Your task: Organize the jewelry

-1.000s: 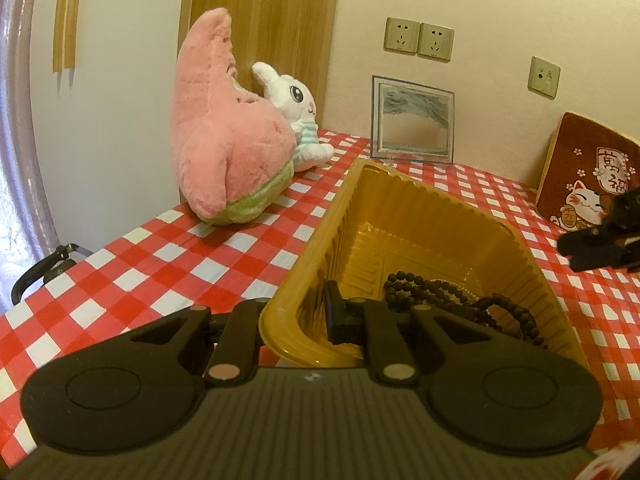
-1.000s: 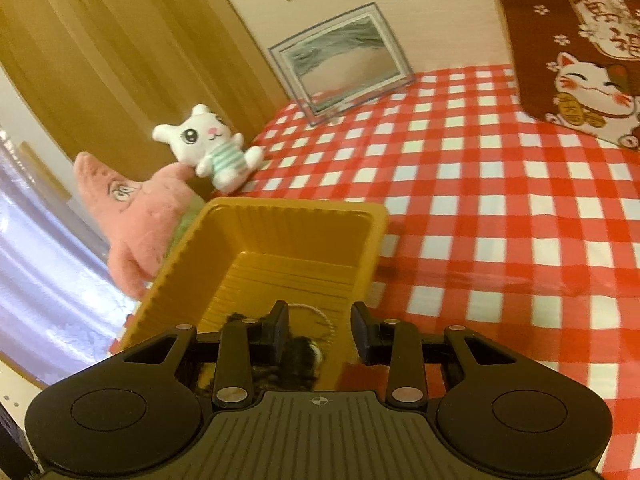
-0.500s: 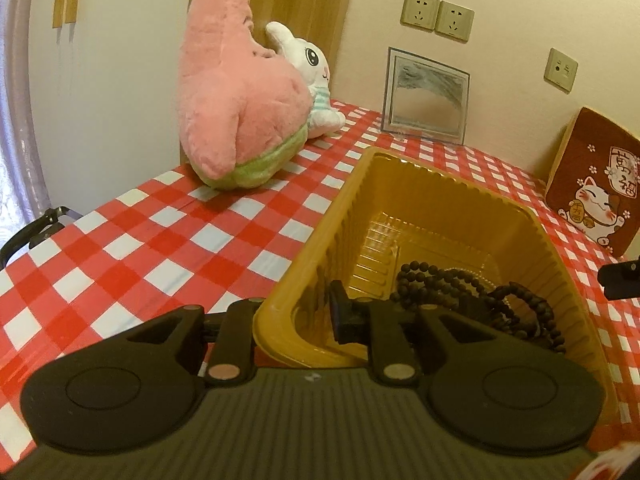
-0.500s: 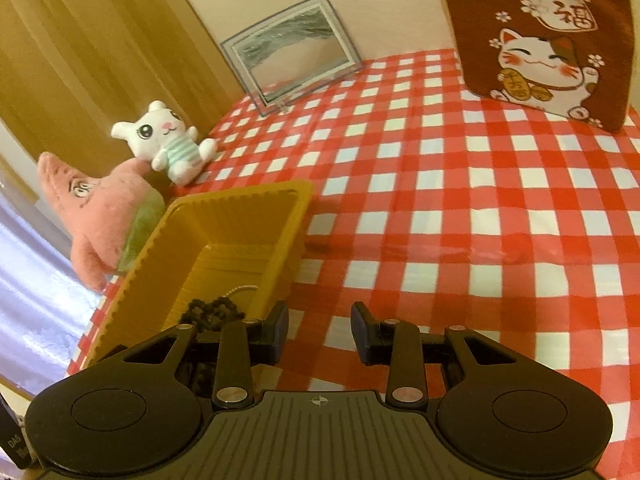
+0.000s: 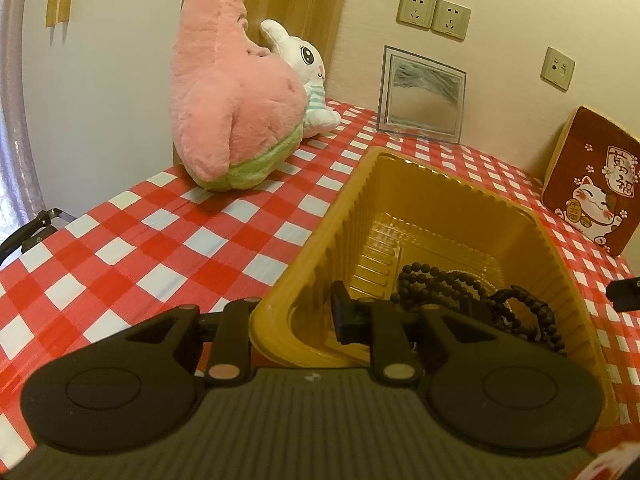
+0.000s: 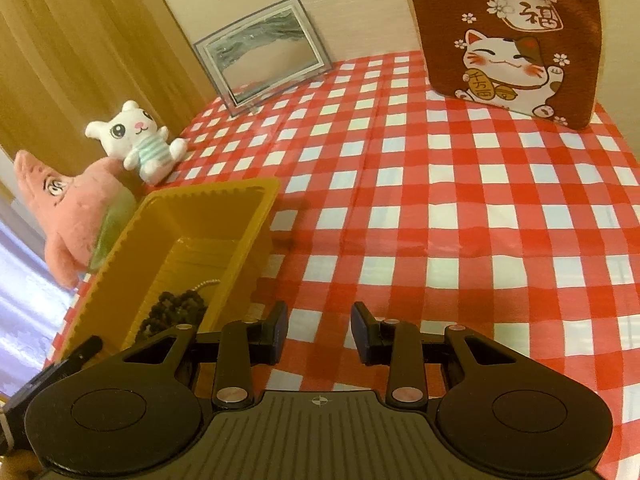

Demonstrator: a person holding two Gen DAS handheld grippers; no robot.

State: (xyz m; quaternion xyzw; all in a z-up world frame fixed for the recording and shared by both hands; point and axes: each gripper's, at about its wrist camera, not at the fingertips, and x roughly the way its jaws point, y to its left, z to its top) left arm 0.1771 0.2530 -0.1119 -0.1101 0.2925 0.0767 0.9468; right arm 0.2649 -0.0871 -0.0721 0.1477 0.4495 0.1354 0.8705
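Note:
A yellow plastic tray [image 5: 448, 184] stands on the red-checked tablecloth; it also shows in the right wrist view [image 6: 120, 240]. Dark bead strands [image 5: 460, 284] lie in its near end, with a pale chain beside them [image 6: 200, 285]. My left gripper [image 5: 296, 320] is shut on the tray's near wall, one finger inside and one outside. My right gripper [image 6: 319, 332] is open and empty over the cloth, to the right of the tray. Its tip [image 5: 624, 294] shows at the left view's right edge.
A pink star plush [image 5: 228, 108] and a white bunny plush [image 6: 136, 140] sit at the table's left. A framed sand picture [image 6: 264, 52] leans on the back wall. A brown lucky-cat cushion [image 6: 508, 36] stands at the back right.
My right gripper has drawn back out of the tray and moved right over the cloth, still open. The left gripper keeps its hold on the tray wall and has tipped slightly.

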